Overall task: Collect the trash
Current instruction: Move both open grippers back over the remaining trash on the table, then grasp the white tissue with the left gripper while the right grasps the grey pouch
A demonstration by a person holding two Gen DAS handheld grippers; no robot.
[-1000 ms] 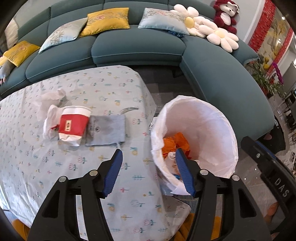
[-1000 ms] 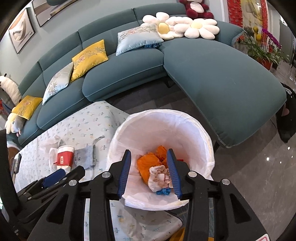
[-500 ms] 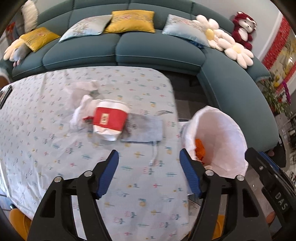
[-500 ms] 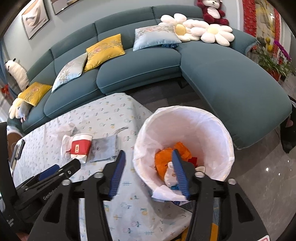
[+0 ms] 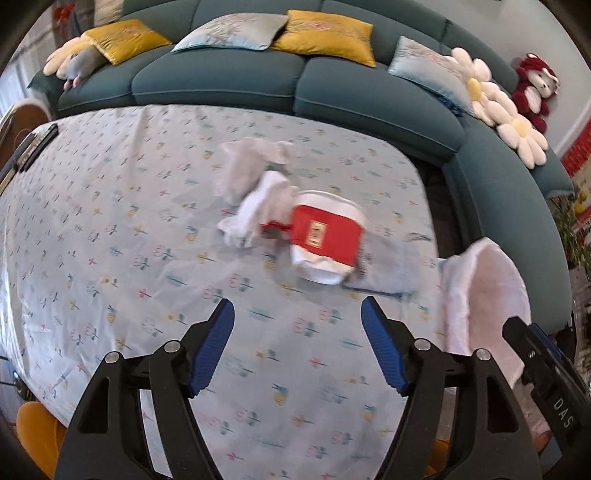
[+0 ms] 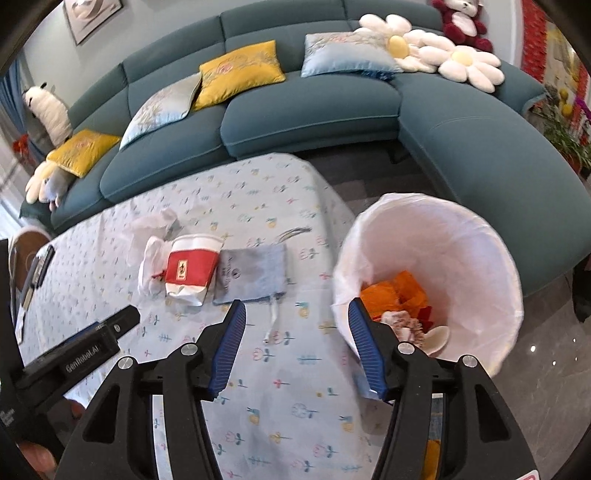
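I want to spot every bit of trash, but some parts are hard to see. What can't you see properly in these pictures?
- White-lined trash bin: left wrist view, cut off by the right gripper's black body; contents unseen.
- Grey drawstring cloth pouch: left wrist view, blurred, partly under the red-and-white paper cup.
- Bin bottom: right wrist view, the gripper's blue finger covers some trash.
- Cup's small label: too small to read.

A curved teal sofa [image 6: 310, 110] was seen wrapping around the far side and right end of the table [image 6: 280, 398], which was covered by a pale flower-printed cloth. Yellow cushions [image 6: 240, 70] and pale blue cushions [image 6: 343, 51] were set along the sofa, with daisy-shaped pillows [image 6: 436, 51] and a red plush toy [image 6: 461, 22] at its right end. Glossy grey floor [image 6: 546, 354] was lit by reflected spots, right of the sofa. A framed picture [image 6: 92, 14] was hung on the wall above the sofa.
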